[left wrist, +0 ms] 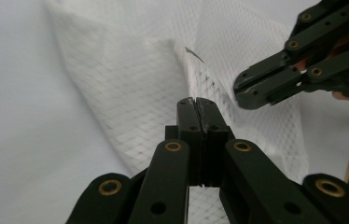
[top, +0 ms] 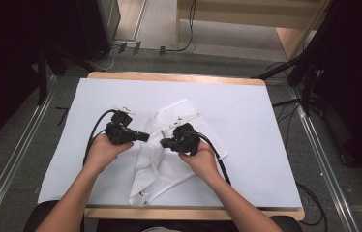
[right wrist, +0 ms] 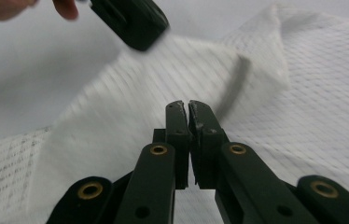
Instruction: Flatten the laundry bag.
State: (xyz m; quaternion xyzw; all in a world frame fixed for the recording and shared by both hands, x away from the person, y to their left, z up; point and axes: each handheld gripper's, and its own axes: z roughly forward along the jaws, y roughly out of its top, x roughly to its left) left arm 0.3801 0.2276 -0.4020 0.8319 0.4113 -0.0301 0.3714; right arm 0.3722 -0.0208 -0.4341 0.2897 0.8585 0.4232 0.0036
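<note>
A white mesh bag (top: 169,169) lies crumpled in the middle of the white-covered table (top: 251,121). Both grippers meet over its middle, tips pointing at each other a short way apart. My left gripper (top: 146,137) has its jaws pressed together (left wrist: 196,100), and in the right gripper view the mesh (right wrist: 116,93) rises in a ridge up to its tip (right wrist: 142,44). My right gripper (top: 163,143) is also shut (right wrist: 185,103), and in the left gripper view its tip (left wrist: 240,91) pinches a raised fold of the mesh (left wrist: 130,88).
The person's forearms come in from the table's near edge (top: 193,212). Black cables (top: 94,130) trail from both grippers across the sheet. Bare white sheet lies to the left, right and behind the bag. Dark stands and floor cables (top: 295,67) surround the table.
</note>
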